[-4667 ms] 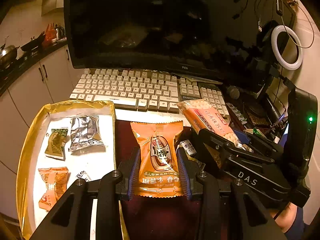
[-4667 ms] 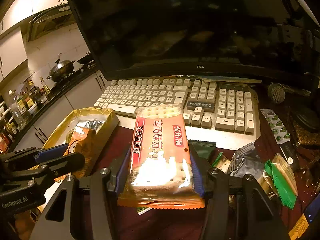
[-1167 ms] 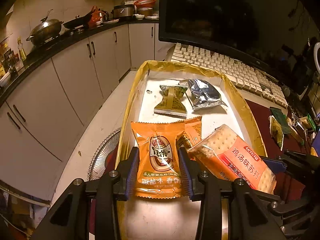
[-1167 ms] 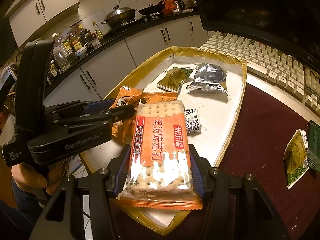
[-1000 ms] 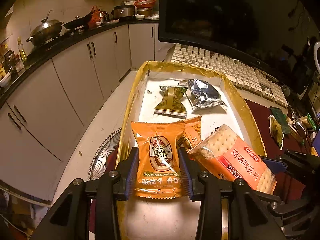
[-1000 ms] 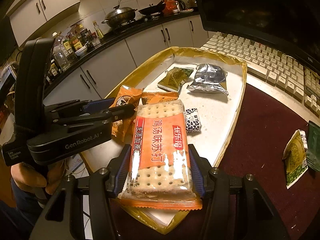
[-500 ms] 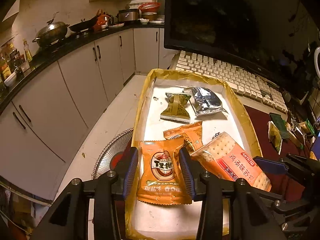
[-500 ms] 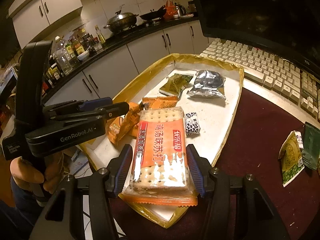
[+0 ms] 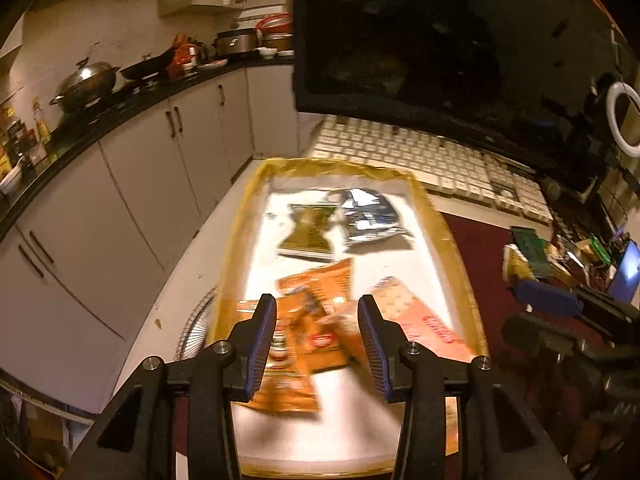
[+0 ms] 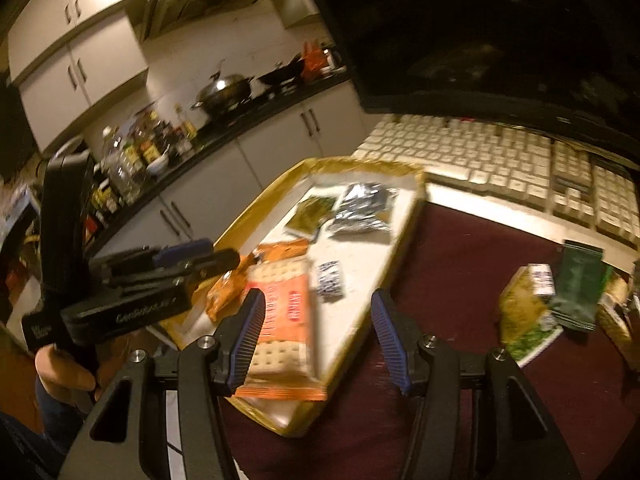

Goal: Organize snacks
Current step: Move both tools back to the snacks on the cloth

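With both packets let go since half second ago, left hand-held gripper (image 9: 318, 340) spread, hovering over tray's (image 9: 448, 224) near end; two orange packets (image 9: 308, 332) lie overlapping below. Cracker pack (image 10: 282, 326) flat by tray's near-right rim; right hand-held gripper (image 10: 318, 338) spread wide above. Tray count: six snacks. Bare maroon table (image 10: 452, 280) right; three packets (image 10: 524, 312) near far-right edge.

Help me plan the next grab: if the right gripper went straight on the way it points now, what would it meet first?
Probably the gold rim of the tray beside the small patterned packet; the open right gripper frames both. Blur leaves depth unsure.
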{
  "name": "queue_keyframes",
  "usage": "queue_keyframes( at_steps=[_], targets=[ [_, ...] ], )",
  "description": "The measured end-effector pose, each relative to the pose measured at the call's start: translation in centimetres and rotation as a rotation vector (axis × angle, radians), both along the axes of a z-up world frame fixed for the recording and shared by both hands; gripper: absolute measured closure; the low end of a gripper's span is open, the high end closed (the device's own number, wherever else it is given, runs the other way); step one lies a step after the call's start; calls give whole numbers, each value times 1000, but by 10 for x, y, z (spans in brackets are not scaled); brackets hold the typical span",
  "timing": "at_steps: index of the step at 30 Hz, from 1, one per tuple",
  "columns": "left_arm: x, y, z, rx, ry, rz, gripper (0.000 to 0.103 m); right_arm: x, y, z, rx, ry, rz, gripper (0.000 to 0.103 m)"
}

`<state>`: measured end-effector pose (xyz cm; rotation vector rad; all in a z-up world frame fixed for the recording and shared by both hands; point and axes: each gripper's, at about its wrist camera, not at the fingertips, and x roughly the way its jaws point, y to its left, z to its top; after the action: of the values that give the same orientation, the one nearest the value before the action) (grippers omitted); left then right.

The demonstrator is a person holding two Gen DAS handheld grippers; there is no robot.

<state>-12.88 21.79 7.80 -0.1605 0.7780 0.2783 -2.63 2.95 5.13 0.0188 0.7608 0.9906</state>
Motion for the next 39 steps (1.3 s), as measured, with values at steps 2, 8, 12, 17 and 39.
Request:
queue_keyframes(
  at_steps=[2, 8, 12, 17, 39],
  targets=[
    [6, -13, 3, -2, 0, -35, 59, 8, -13, 2, 15, 8, -24, 49],
    [28, -62, 5, 6, 18, -155, 59, 39, -72, -4, 38, 55, -150, 49],
    [44, -97, 2, -30, 41, -252, 57, 59, -124, -11, 37, 87, -270, 49],
    [68, -132, -8, -118, 89, -318, 47, 65, -165, -11, 74, 95, -349, 49],
    [153, -183, -56, -110, 163, -232, 59, 94, -205, -34, -99, 114, -494, 29]
  ],
)
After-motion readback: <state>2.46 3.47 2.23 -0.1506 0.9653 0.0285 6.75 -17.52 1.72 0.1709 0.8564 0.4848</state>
